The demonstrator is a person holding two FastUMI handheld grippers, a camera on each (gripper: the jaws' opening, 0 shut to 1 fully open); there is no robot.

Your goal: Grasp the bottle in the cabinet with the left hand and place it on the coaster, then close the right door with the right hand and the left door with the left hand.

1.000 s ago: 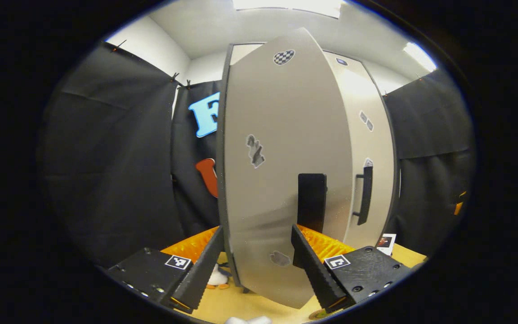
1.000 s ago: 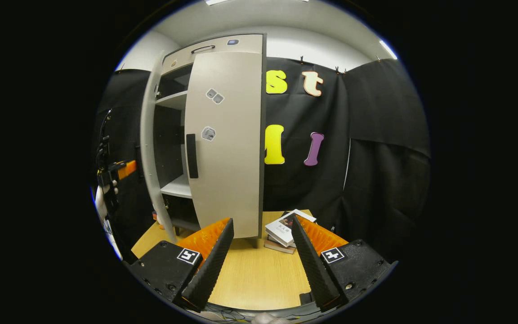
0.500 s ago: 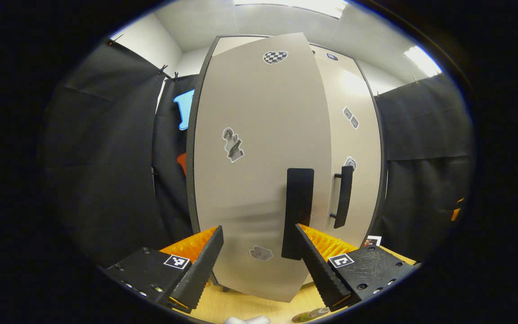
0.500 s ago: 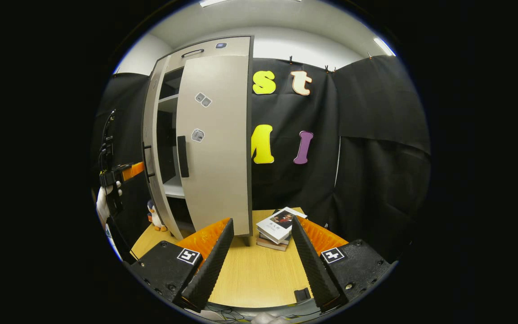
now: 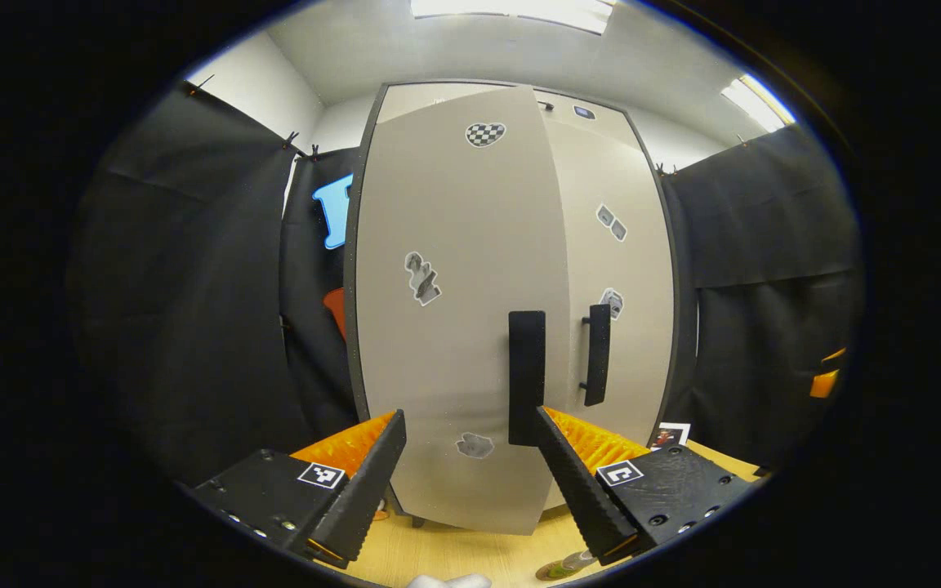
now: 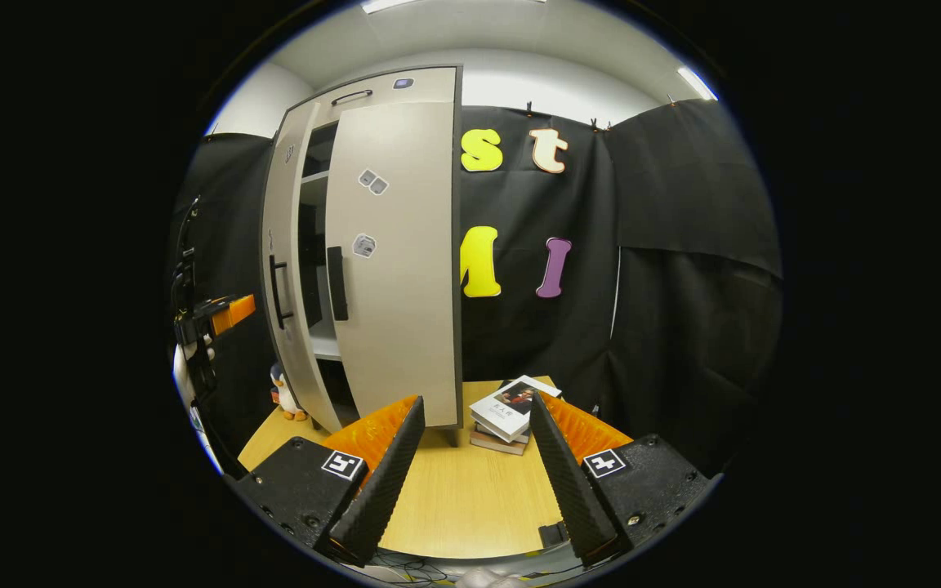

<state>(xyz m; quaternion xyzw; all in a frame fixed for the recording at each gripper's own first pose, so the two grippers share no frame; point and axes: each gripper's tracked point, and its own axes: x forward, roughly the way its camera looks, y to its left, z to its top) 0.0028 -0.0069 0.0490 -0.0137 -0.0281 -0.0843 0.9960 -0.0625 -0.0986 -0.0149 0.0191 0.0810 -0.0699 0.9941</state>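
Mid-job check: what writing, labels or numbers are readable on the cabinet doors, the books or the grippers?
Nothing reads as clear text.
stickers on the left door: pictures, no legible words.
small stickers on the right door: too small to read.
top book cover: print too blurred.
square tags on the left gripper and right gripper: patterns, not words.

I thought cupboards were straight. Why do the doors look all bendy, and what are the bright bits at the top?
In the left gripper view the fisheye lens bows the left door outward; the bright strips are ceiling lights, washed out by glare. In the right gripper view the right door sits farther off, so it bends less.
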